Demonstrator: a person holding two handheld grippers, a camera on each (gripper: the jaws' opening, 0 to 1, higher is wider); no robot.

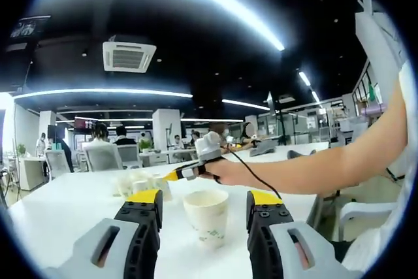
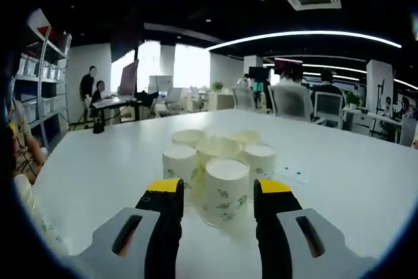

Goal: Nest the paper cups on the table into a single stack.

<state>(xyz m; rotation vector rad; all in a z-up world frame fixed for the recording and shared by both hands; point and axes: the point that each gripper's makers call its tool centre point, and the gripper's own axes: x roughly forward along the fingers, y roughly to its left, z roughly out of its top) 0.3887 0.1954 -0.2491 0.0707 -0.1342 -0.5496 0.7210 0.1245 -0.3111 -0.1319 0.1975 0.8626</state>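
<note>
In the left gripper view, the far cluster of paper cups (image 1: 134,184) at 9 o'clock is pale and blurred against the white counter (image 1: 59,210), so their count cannot be told there. The person's forearm (image 1: 339,161) is cut off by the edge at 3 o'clock. In the right gripper view, the rear cups of the cup cluster (image 2: 219,161) are partly hidden behind the front ones.

The counter is broad, white and glossy. The room is an open office with a dark ceiling, long curved light strips, a ceiling air vent (image 1: 128,55), office chairs (image 1: 104,157) and people seated or standing at distant desks. Shelving (image 2: 39,89) stands at 9 o'clock in the right gripper view.

The left gripper (image 1: 204,208) has its jaws spread apart, rising from 6 o'clock, with one upright paper cup (image 1: 207,217) standing between them; contact with either jaw cannot be made out. Beyond it, a hand (image 1: 225,171) holds the right gripper (image 1: 175,175), reaching in from 3 o'clock toward the far cluster. In the right gripper view, that gripper's jaws are likewise apart, and the nearest cup (image 2: 225,191) of the cluster stands just ahead between the tips.
</note>
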